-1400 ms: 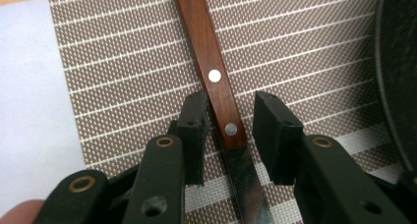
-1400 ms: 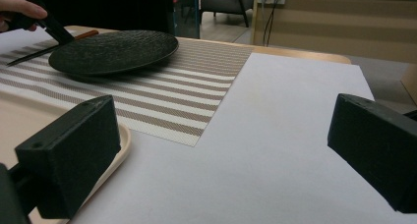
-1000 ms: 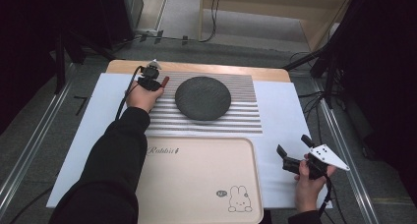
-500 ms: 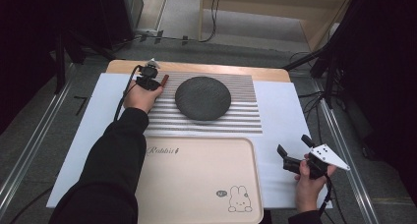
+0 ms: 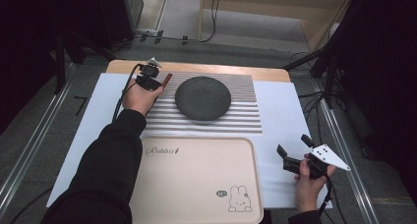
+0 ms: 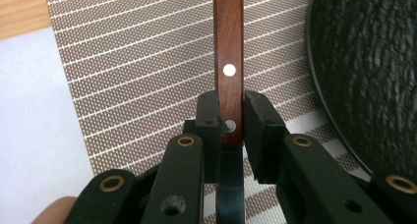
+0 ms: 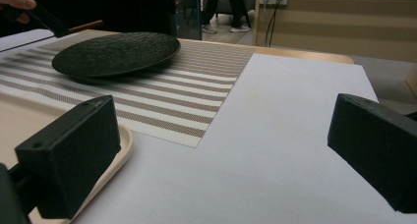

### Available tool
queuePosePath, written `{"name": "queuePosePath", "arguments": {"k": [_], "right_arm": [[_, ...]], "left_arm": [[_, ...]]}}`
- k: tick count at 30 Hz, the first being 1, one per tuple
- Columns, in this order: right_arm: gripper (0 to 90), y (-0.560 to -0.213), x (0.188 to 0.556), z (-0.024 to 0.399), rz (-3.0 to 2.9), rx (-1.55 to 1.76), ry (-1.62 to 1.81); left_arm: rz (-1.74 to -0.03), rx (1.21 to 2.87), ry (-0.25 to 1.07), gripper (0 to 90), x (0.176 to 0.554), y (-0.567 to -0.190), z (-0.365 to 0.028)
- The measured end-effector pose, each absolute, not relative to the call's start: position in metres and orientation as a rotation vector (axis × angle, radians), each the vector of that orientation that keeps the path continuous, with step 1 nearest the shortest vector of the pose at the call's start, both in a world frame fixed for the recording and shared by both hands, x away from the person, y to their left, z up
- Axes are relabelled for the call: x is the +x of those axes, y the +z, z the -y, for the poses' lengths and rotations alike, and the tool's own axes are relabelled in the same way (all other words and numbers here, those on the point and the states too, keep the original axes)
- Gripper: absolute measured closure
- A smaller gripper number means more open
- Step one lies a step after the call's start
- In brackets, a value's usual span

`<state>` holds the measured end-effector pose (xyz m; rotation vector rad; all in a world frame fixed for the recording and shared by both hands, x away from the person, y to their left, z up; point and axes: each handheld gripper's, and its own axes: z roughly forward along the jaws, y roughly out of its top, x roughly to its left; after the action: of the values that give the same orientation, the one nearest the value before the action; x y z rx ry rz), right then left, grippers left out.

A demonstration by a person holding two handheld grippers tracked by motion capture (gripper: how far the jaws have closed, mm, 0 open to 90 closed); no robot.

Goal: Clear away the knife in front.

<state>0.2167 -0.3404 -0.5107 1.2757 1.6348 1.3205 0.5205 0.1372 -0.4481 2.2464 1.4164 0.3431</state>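
Note:
My left gripper [image 5: 157, 83] is at the far left of the striped placemat [image 5: 246, 113], just left of the dark round plate [image 5: 203, 97]. It is shut on a knife's brown wooden handle [image 6: 229, 47], which has two pale rivets. The handle [image 5: 167, 78] sticks out beyond the jaws, and the blade [image 6: 230, 194] runs back between them. In the left gripper view the pads [image 6: 209, 116] press on both sides of the handle. My right gripper [image 5: 293, 145] hovers open above the white sheet at the near right, with nothing between its jaws [image 7: 221, 150].
A beige tray [image 5: 196, 180] with a rabbit print lies at the near middle, its corner [image 7: 123, 135] close to my right gripper. The white sheet [image 5: 280, 106] covers the wooden table [image 5: 221, 69]. Cables and stands surround the table on the floor.

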Motion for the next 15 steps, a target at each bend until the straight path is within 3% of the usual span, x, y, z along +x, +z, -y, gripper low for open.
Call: {"name": "queuePosePath", "arguments": {"k": [15], "right_arm": [[0.0, -0.511, 0.217, 0.340, -1.635, 1.273, 1.322]], "left_arm": [[-1.334, 2.273, 0.330, 76.7, 0.499, -0.435, -0.135]]}}
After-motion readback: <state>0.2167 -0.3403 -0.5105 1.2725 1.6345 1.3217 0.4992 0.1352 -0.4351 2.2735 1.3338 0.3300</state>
